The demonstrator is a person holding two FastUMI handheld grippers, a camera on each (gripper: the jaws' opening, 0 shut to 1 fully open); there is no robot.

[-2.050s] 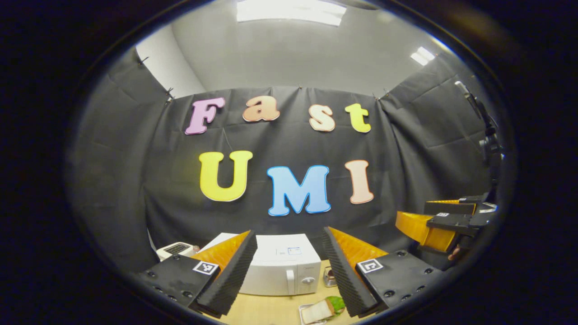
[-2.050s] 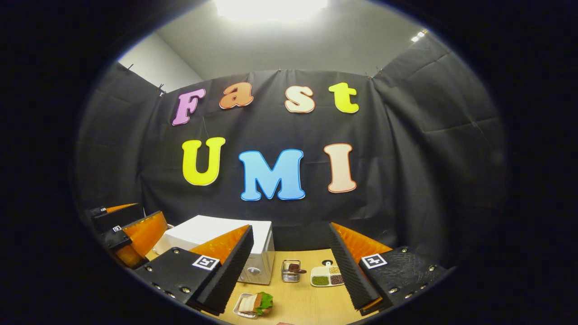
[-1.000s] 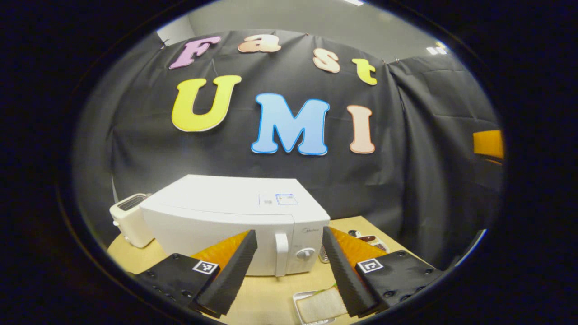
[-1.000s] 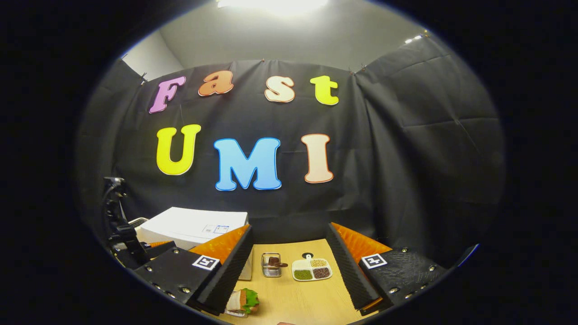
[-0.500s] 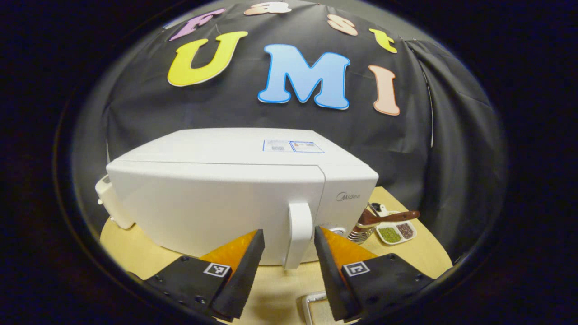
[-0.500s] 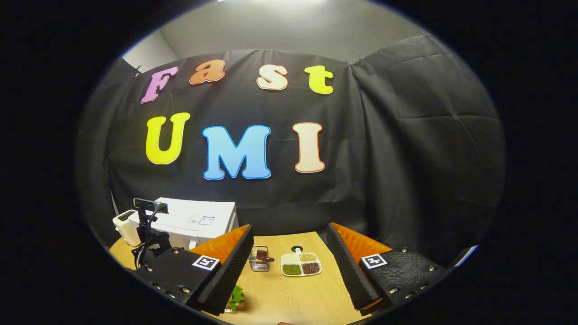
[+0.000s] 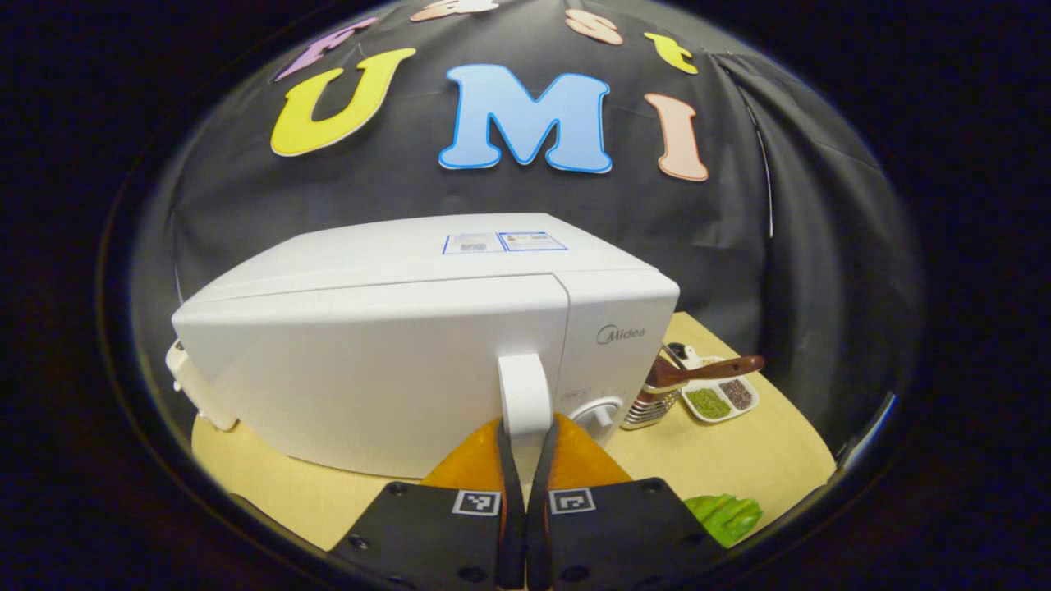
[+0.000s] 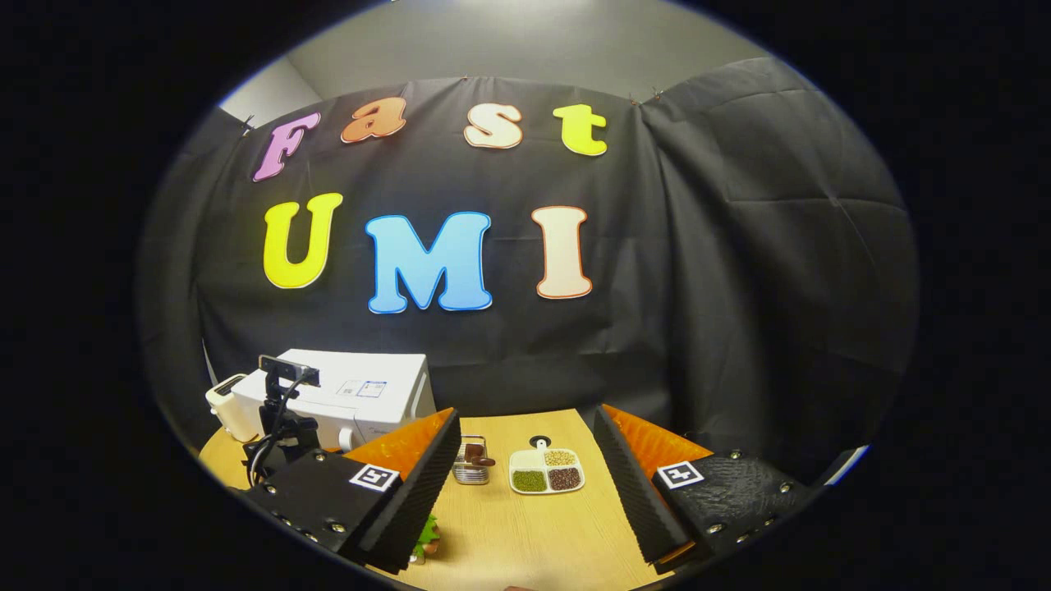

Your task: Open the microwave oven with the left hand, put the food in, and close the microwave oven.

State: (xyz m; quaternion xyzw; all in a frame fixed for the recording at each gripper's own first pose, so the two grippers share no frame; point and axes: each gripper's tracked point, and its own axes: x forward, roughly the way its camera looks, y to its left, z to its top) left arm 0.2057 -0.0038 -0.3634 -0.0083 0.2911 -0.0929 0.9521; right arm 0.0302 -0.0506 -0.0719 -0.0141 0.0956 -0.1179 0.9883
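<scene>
Clamping the white door handle (image 7: 525,394) of the microwave oven (image 7: 394,345), left tongs (image 7: 519,525) drawn nearly together, one finger on each side of the handle's lower end. Door flush with the case, hence opening judged barely begun; loading and closing judged wholly left. Just right of the grip, control dial (image 7: 598,410); farther right, wire cutlery holder (image 7: 649,398) and divided dish (image 7: 718,396) on the bench (image 7: 739,460). Near right and below, green leaf (image 7: 727,515) of the food at the bench's front. Hinge side presumably left, so door swing toward the tongs; open bench in front, toaster (image 7: 185,386) tucked beyond the oven's far left corner. Right tongs (image 8: 525,492) spread wide, empty, above open bench, with food (image 8: 427,538) peeking beside the left finger.
</scene>
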